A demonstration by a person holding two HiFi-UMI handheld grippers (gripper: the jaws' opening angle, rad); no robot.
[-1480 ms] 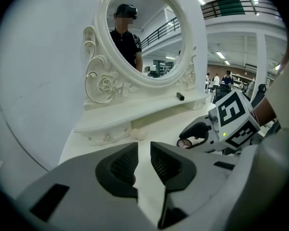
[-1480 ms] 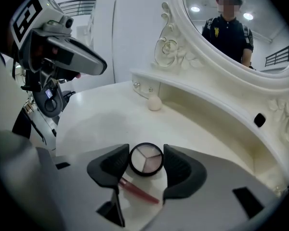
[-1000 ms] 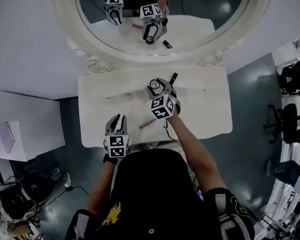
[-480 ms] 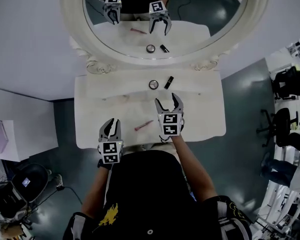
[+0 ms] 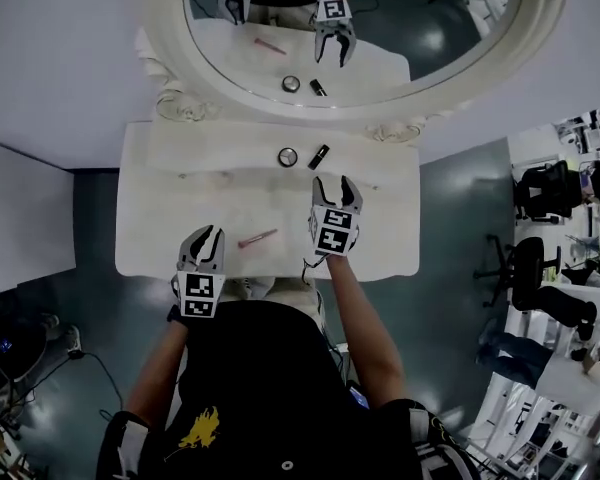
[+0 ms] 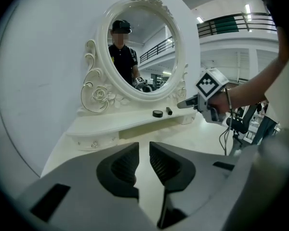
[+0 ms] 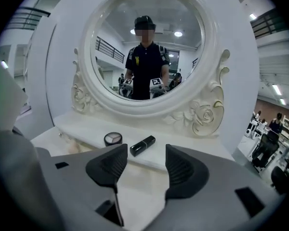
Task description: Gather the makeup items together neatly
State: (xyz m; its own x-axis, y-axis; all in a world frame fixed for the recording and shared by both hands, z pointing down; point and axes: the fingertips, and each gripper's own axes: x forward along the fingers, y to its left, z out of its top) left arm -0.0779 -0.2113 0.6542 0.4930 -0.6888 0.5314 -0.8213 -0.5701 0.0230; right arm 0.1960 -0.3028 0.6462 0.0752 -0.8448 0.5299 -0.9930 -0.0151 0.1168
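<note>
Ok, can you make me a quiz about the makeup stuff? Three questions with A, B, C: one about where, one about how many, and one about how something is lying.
1. Where is the compact?
A. On the floor
B. Beside the lipstick
C. In a drawer

2. How many makeup things are on the table, not counting reflections?
A. One
B. Six
C. Three

3. How is the lipstick?
A. Lying on its side
B. Standing up
C. Snapped in two

Answers: B, the two sit close together below the mirror. C, there is the compact, the lipstick and a pink stick. A, its long side rests flat.
</note>
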